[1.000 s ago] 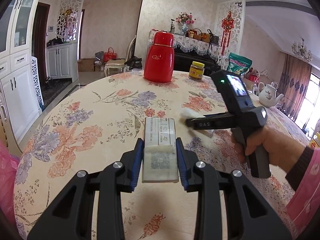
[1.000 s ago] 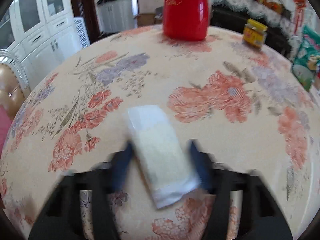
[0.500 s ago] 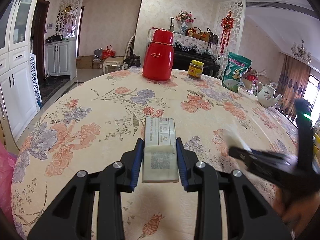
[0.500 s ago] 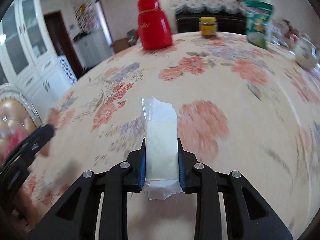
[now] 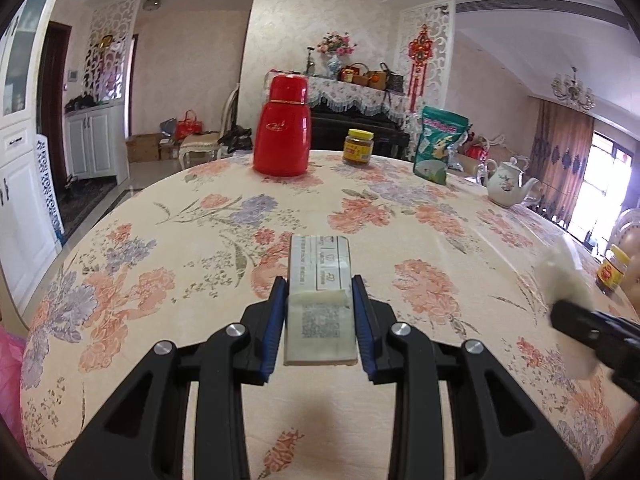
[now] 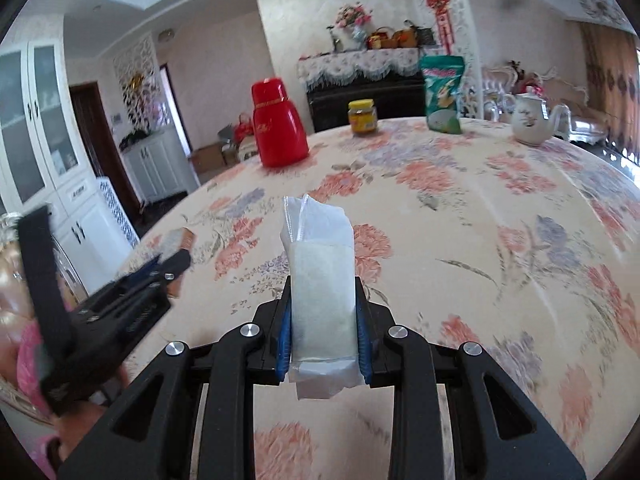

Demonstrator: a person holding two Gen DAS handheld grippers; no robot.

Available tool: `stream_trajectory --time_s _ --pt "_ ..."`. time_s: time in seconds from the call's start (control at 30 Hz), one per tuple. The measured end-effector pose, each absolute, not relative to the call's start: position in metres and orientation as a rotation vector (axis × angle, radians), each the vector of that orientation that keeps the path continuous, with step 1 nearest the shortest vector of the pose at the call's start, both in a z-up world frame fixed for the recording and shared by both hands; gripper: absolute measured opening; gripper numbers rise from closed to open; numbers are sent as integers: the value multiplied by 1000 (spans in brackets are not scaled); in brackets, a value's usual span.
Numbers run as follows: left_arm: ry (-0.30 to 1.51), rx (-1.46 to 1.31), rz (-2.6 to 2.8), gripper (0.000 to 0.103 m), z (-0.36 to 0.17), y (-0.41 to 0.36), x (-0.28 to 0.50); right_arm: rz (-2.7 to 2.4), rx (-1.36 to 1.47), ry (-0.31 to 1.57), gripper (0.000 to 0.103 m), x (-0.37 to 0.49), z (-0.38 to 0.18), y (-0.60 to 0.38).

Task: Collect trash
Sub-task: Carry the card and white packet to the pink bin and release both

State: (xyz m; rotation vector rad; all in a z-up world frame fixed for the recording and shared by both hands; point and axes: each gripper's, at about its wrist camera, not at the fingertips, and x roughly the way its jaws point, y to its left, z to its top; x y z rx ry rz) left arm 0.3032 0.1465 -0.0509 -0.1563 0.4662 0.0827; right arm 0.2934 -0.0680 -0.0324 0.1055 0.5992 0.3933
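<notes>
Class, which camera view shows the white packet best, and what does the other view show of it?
The right wrist view: the white packet sits centred and sharp in the right claw. The left wrist view shows it only as a blur at the right edge.

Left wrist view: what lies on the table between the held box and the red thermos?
Nothing: only bare floral tablecloth lies between the small box and red thermos, seen in the left wrist view.

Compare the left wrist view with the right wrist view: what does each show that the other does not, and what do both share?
Only the left wrist view shows the printed side of the small box that the left gripper holds, plus a second yellow-lidded jar at far right. Only the right wrist view shows the white packet clearly, in the right gripper. Both show the red flask, teapot and green bag.
</notes>
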Motion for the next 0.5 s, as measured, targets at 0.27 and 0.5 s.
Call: stream_trajectory --time_s 0.27,0.5 --pt "434 -131 45 32 -47 137 299 365 152 547 27 263 -36 -93" --pt "448 -154 33 32 -30 129 256 362 197 532 27 259 -39 -112"
